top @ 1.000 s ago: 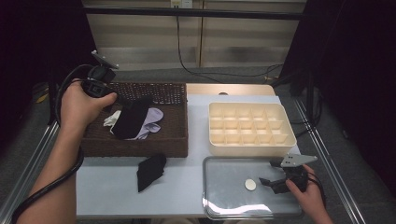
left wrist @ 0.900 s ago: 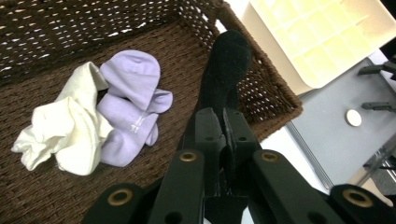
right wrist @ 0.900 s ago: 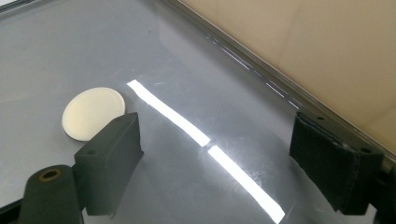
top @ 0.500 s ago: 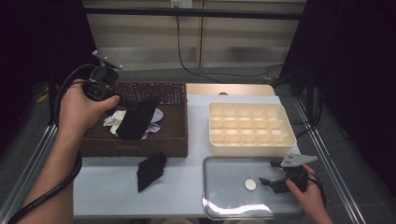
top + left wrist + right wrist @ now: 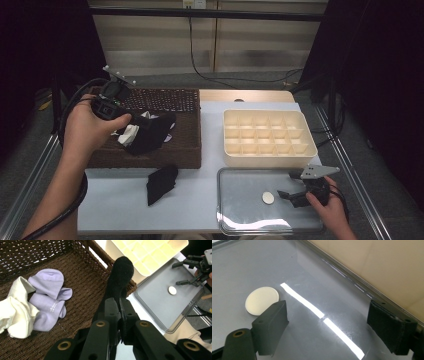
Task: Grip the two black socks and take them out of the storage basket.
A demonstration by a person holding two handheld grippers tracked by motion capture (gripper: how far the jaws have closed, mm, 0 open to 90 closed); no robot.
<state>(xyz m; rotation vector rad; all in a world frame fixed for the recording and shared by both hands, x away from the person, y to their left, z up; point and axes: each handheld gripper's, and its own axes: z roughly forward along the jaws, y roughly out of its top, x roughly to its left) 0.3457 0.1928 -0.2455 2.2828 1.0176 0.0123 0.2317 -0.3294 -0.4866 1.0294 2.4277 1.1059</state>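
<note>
My left gripper (image 5: 119, 308) is shut on a black sock (image 5: 120, 272) that hangs over the right part of a dark wicker basket (image 5: 82, 277). In the high view the left gripper (image 5: 129, 120) holds that black sock (image 5: 150, 135) just above the basket (image 5: 165, 100). A purple sock (image 5: 50, 297) and a cream sock (image 5: 15, 315) lie in the basket. My right gripper (image 5: 289, 195) stands open, low over a metal tray (image 5: 240, 220). In the right gripper view, the open right gripper (image 5: 329, 315) has a small white disc (image 5: 262, 300) just left of its left jaw.
A second black sock (image 5: 161, 183) lies on the white table in front of the basket. A cream compartment box (image 5: 267, 132) stands behind the metal tray. The white disc (image 5: 268, 198) lies in the middle of the tray. Cables trail at the left.
My left gripper has carried the black sock a little to the right over the basket. The right gripper has stayed where it was.
</note>
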